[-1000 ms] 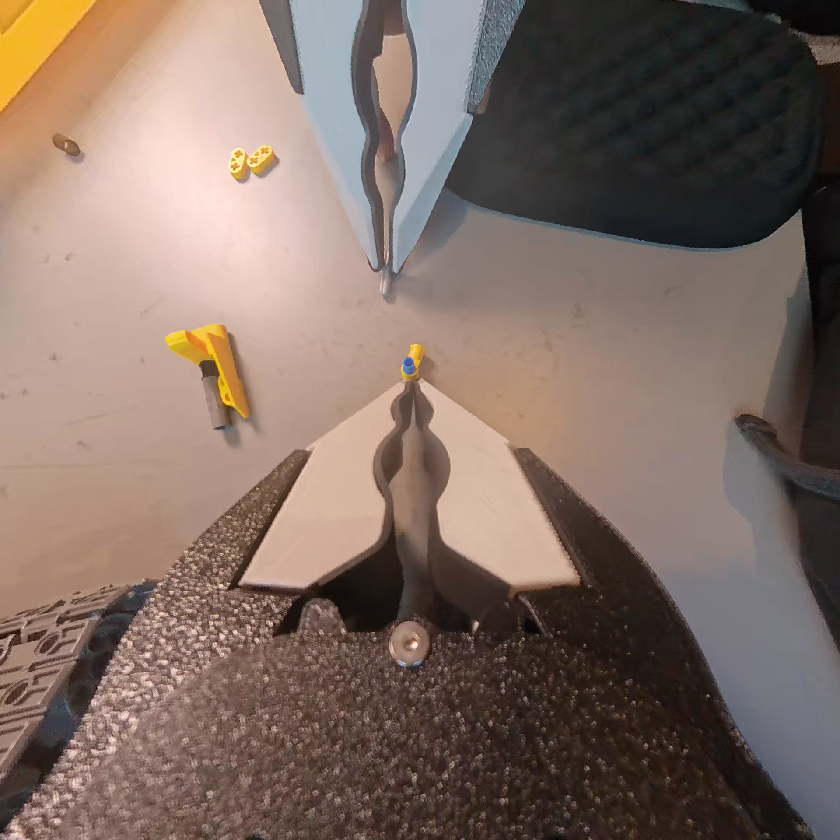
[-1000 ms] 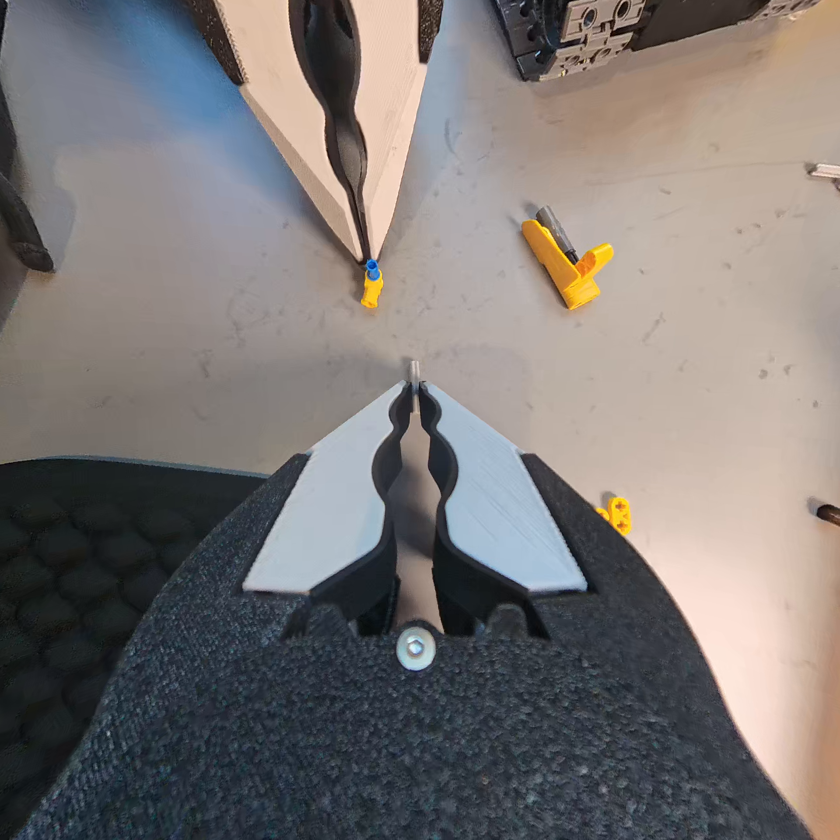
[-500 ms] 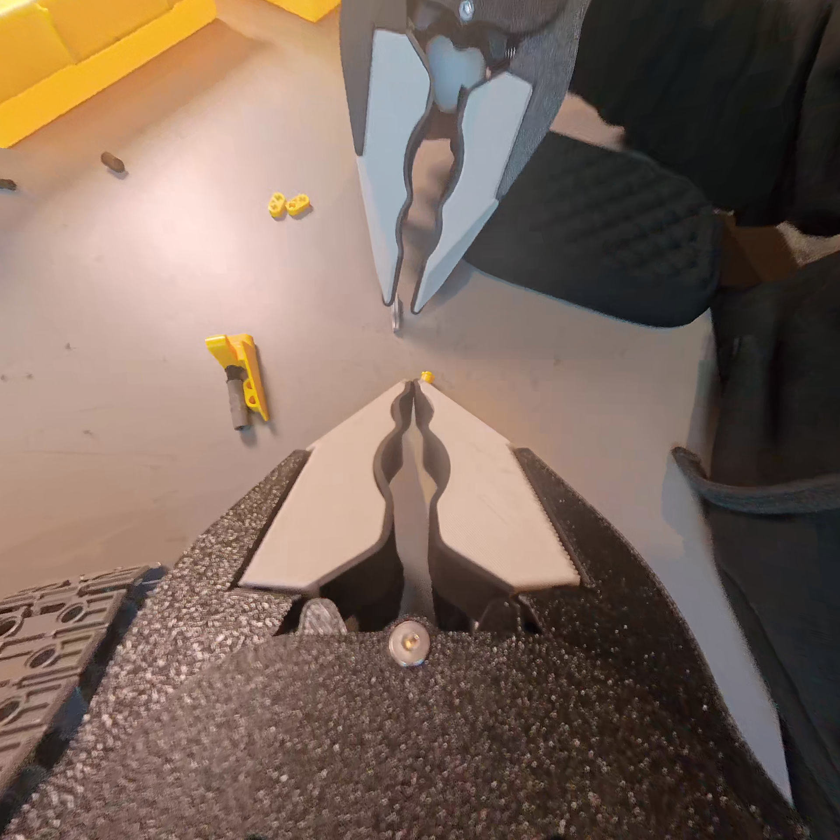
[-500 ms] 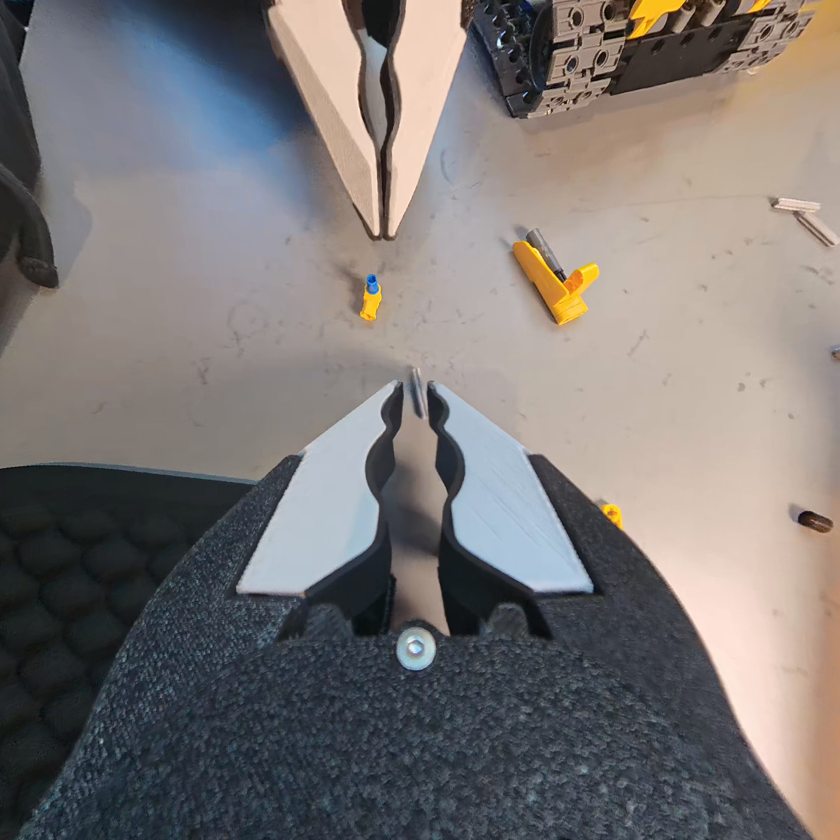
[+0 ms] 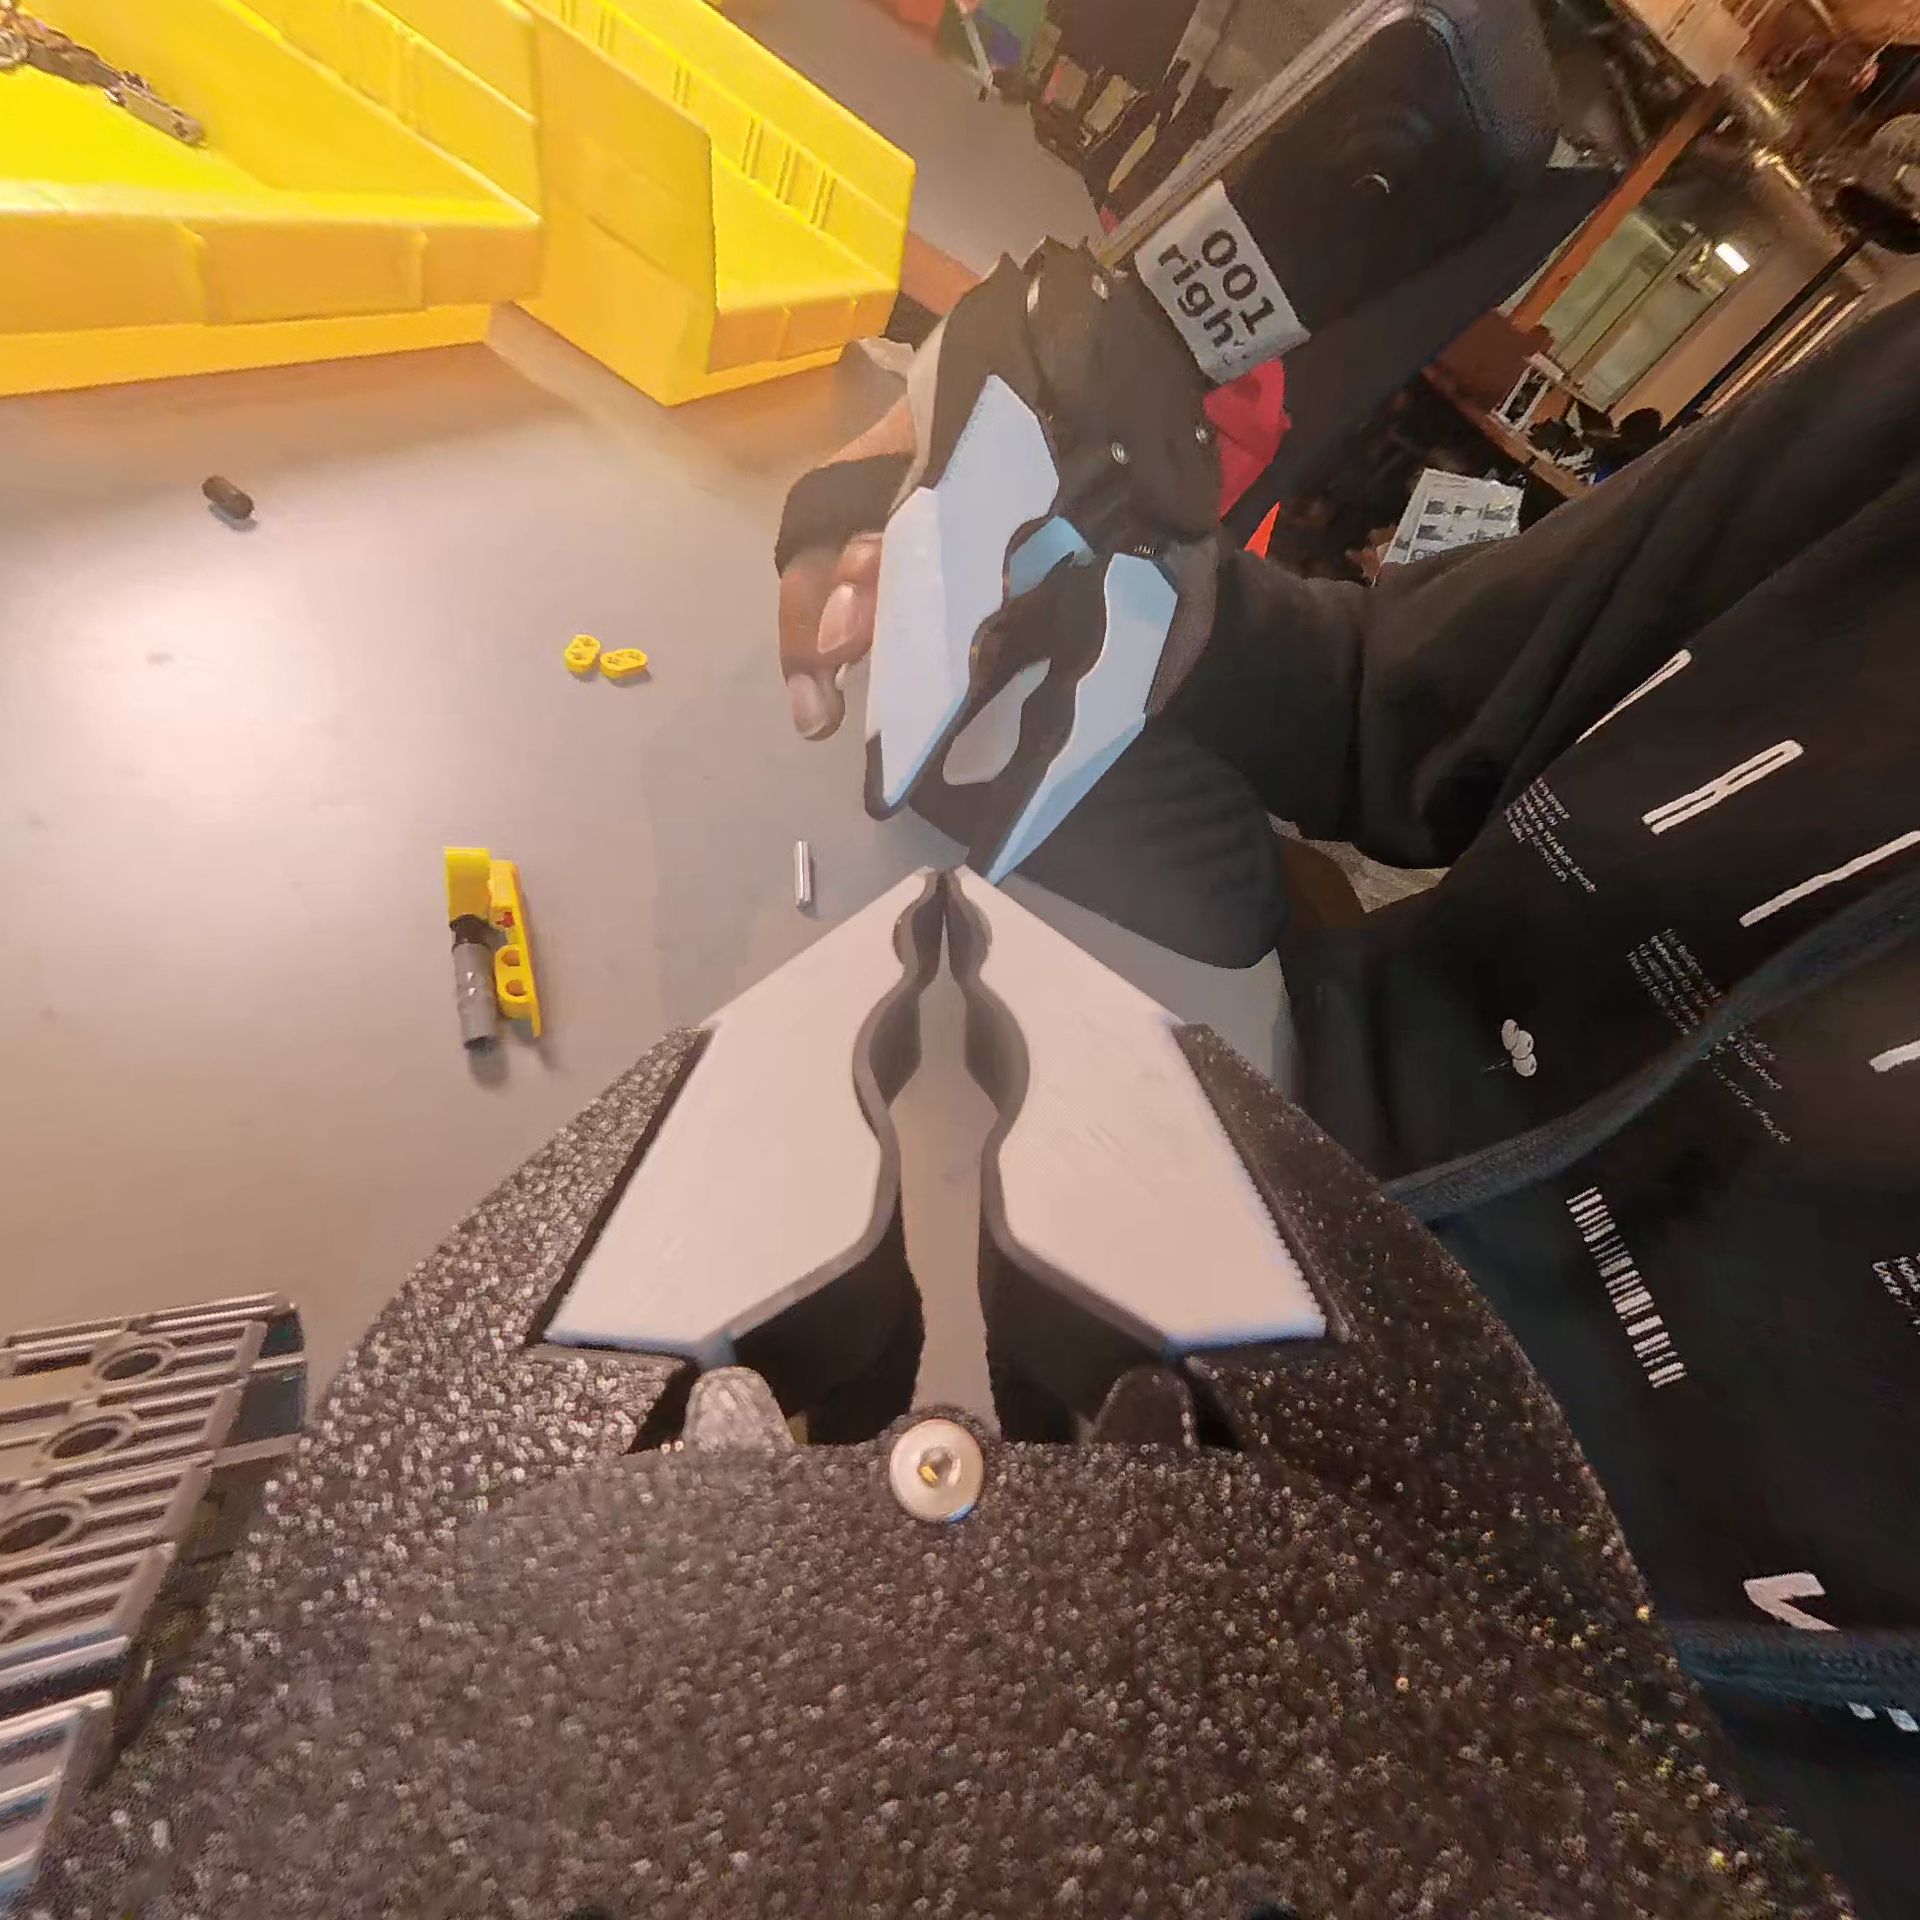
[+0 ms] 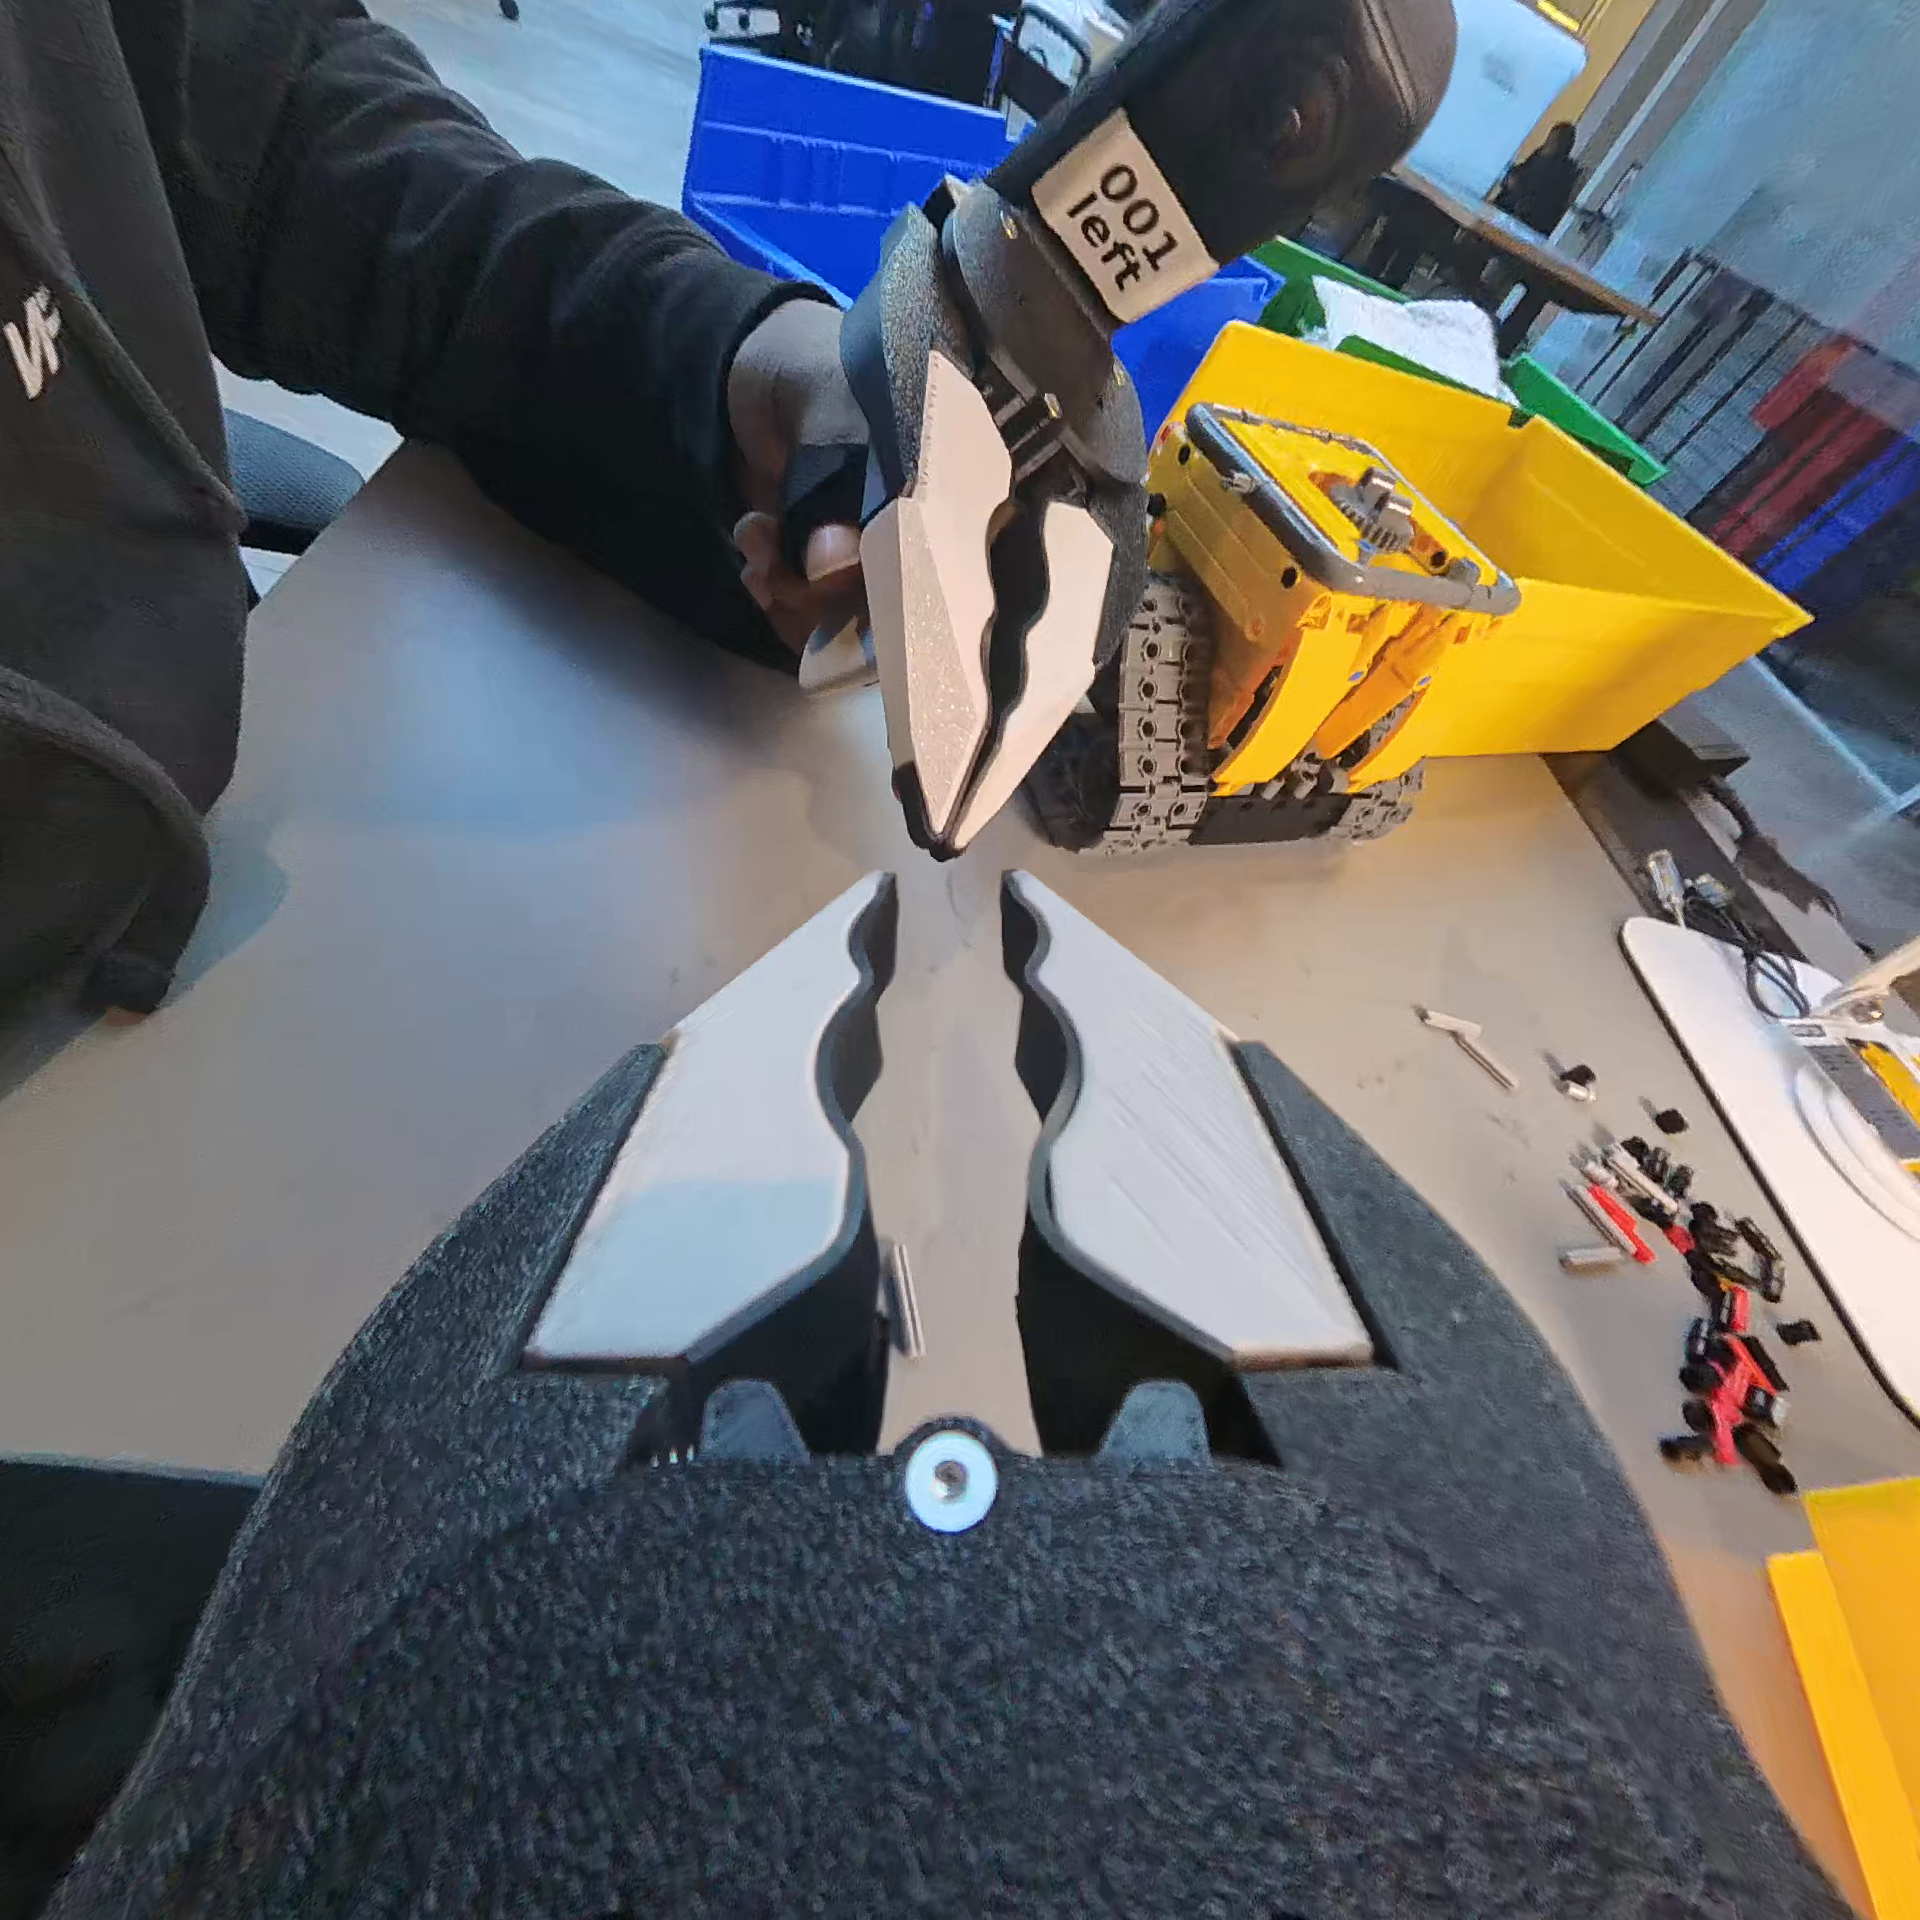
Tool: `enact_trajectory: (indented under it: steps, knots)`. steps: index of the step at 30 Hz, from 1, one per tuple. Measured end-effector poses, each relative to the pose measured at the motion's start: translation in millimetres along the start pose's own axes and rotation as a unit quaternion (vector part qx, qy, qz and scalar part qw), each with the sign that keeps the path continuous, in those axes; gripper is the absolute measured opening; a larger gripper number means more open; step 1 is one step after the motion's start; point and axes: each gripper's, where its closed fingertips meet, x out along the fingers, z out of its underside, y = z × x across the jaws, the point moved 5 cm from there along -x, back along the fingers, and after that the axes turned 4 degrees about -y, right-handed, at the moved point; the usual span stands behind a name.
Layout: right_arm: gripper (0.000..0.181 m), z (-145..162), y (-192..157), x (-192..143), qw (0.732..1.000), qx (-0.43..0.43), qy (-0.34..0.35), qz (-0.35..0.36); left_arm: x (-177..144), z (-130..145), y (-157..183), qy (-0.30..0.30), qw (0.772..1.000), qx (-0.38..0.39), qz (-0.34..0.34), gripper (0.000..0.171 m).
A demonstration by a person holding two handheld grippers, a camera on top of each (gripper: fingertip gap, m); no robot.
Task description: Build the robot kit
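My left gripper [image 5: 943,881] is shut with nothing showing between its tips; the right wrist view shows it [image 6: 940,844] shut as well, raised above the grey table [image 5: 260,748]. My right gripper [image 6: 949,883] is open and empty, and it also shows in the left wrist view [image 5: 935,836], tip to tip with the left one. A short grey pin [image 5: 802,875] lies loose on the table just left of the left gripper's tips. In the right wrist view the pin [image 6: 904,1314] shows on the table through the gap between the right gripper's fingers [image 6: 727,1143].
A yellow piece with a grey axle [image 5: 488,940], two small yellow links [image 5: 608,657] and a black bit [image 5: 227,497] lie on the table. Yellow bins [image 5: 623,208] stand behind. A yellow tracked model [image 6: 1299,644], a yellow bin [image 6: 1579,582] and loose small parts [image 6: 1704,1278] are at the right. From either gripper's tips it is about 10 cm to the short grey pin [image 5: 802,875].
The right gripper opened and let go of the grey pin, which now lies on the table. Both grippers rose and tilted up. The small yellow-and-blue piece has gone out of sight.
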Motion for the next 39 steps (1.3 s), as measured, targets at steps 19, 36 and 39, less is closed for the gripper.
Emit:
enact_trajectory:
  steps: [19,36,39]
  knots:
    - [0.017,-5,7,-1,0.998,-0.008,0.025,0.051,-6,-4,-2,0.031,0.998,-0.038,0.027,0.0]
    - [0.011,-16,1,1,0.997,-0.048,0.037,0.054,-9,-11,0,0.093,0.975,-0.151,0.131,0.0]
    - [0.015,11,-6,-1,0.997,0.003,-0.063,-0.035,-9,-8,-1,0.069,0.991,-0.094,0.068,0.0]
